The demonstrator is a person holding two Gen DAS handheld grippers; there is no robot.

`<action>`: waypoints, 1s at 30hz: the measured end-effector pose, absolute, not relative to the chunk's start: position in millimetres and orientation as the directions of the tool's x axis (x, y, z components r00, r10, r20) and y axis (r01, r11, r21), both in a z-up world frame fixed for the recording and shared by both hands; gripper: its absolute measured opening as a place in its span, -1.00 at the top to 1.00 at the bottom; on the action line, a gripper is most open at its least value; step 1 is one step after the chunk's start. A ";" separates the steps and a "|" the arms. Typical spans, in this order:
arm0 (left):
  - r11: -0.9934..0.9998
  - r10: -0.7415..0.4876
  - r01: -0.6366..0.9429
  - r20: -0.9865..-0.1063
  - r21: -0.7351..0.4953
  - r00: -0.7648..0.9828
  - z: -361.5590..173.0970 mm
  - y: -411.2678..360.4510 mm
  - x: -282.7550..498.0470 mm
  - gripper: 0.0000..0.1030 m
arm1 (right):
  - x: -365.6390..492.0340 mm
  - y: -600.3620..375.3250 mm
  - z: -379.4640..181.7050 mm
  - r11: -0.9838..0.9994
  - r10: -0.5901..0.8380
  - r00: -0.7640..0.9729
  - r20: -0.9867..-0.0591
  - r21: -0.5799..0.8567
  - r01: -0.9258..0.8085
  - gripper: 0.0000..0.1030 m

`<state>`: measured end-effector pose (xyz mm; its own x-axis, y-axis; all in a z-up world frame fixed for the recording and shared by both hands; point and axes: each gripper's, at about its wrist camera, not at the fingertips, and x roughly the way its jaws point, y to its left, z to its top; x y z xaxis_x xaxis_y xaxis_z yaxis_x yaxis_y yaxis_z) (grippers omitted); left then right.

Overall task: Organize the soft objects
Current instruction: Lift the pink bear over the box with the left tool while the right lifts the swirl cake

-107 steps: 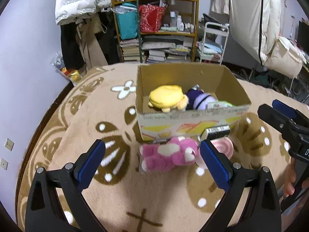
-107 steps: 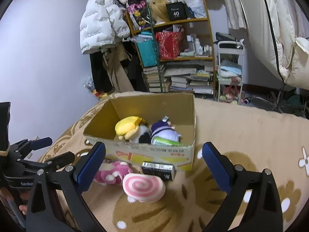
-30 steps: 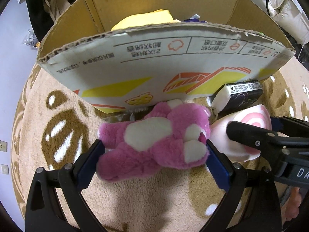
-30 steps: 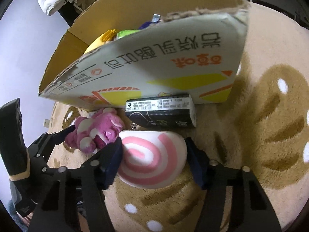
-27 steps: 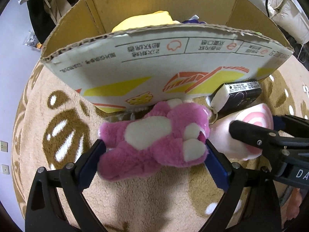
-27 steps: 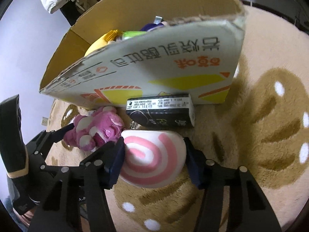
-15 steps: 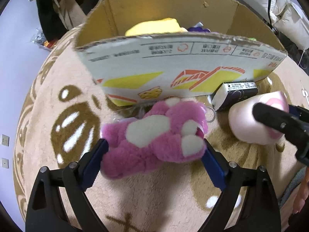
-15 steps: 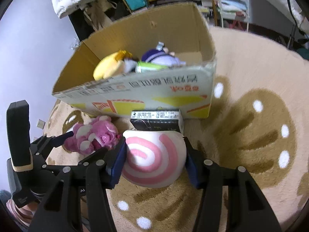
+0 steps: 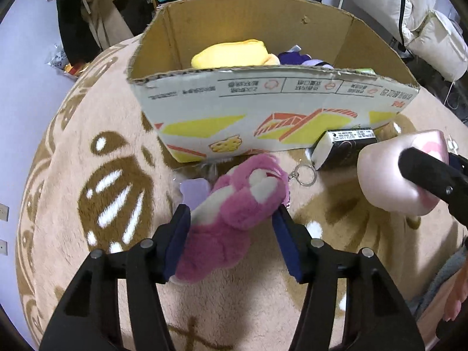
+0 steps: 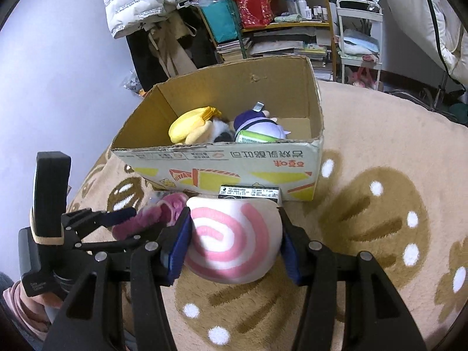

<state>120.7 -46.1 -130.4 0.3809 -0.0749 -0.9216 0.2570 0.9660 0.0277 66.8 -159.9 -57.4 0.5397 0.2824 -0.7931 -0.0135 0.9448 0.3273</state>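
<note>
Beige plush carpet with brown leaf and flower patterns [image 9: 96, 152] covers the floor, and behind it stand a cluttered yellow metal shelf of books and bags [image 10: 272, 17] and a white puffer jacket hanging on the wall [image 10: 140, 0]. On the carpet sits an open brown cardboard box with yellow and orange print on its near wall [image 9: 263, 122]. Inside it lie a yellow plush toy [image 10: 190, 124], a purple and white plush toy [image 10: 257, 124] and a small green-labelled packet [image 10: 254, 138].

Just in front of the box's near wall, a black rectangular carton with white label text [image 9: 342, 144] lies on the carpet, touching or nearly touching the cardboard.

The left gripper [image 9: 231, 239] has just been closing its jaws, and its blue-padded fingers [image 9: 177, 241] now squeeze the fluffy pink and white plush bear [image 9: 234, 207] from both sides. The bear tilts with its head toward the box; a lilac tag [image 9: 194, 191] and a metal key ring [image 9: 304, 174] hang from it.

To its right, the right gripper [image 10: 234, 245] clamps the round white plush cushion with a pink spiral [image 10: 234, 242], its pads pressed into both sides. The cushion is held clear of the carpet, near the black carton and just in front of the box. A person's pink sleeve [image 10: 20, 298] shows behind the left gripper in the right wrist view.
</note>
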 end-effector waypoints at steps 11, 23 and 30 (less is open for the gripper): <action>0.918 -0.026 0.377 -0.927 0.126 0.373 -155.9 -78.1 119.0 0.00 | 68.6 -166.7 -61.6 0.943 0.271 0.540 -0.797 0.332 0.016 -0.13; 0.948 -0.031 0.271 -0.801 0.166 0.598 -91.2 -63.7 83.6 0.02 | 55.1 -171.7 -28.6 0.934 0.280 0.643 -0.713 0.357 -0.012 -0.13; 0.966 -0.042 0.198 -0.653 0.167 0.756 -49.2 -41.4 66.5 0.02 | 41.7 -167.6 0.3 0.948 0.252 0.738 -0.626 0.315 -0.056 -0.13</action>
<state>66.5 -41.4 -49.2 0.7564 -0.0425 -0.6527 0.1979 0.9660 0.1665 41.7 -167.6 0.3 0.7381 0.2516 -0.6260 -0.0561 0.9475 0.3147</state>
